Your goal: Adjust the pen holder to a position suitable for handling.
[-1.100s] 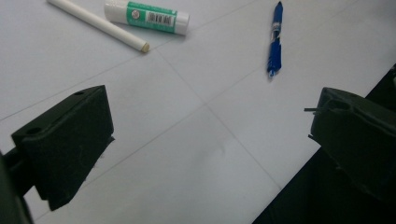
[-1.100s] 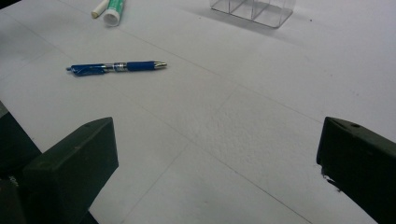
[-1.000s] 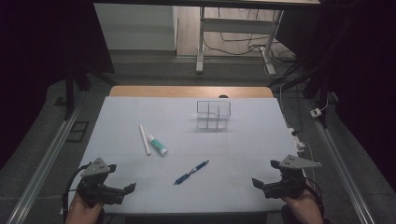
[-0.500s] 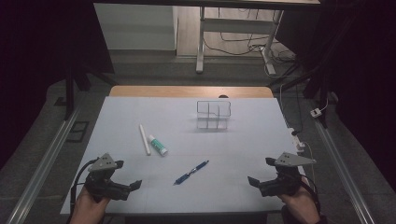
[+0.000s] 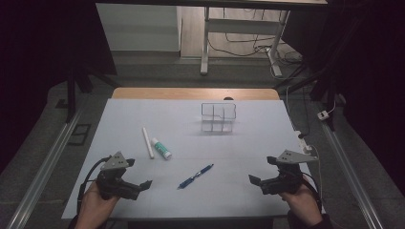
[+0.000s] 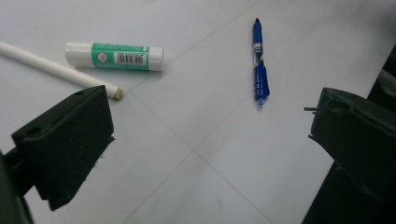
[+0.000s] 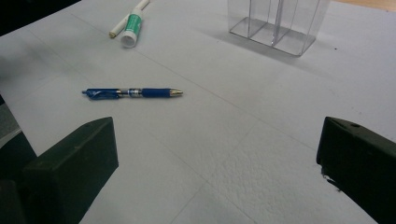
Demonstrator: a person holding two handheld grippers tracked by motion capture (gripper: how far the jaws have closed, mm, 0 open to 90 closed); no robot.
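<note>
A blue pen (image 5: 196,176) lies at the table's front middle, with nothing touching it, and appears again as the blue pen (image 6: 258,65) and blue pen (image 7: 133,93). A green-and-white glue stick (image 5: 161,148) rests beside a thin white stick (image 5: 147,142). A clear compartment box (image 5: 218,117) stands farther back. My left gripper (image 5: 141,184) hovers near the front left, open and empty, jaws aimed towards the pen. On the other side of the pen, my right gripper (image 5: 254,181) is open and empty at the front right.
The white table sheet (image 5: 248,143) ends close behind both hands at the front edge. A cable and a small white connector (image 5: 303,141) lie at the right edge. Beyond the table's far edge are a desk frame and floor cables.
Both grippers have edged inwards towards the pen, the left one more than the right. The pen, glue stick, white stick and clear box have not moved.
</note>
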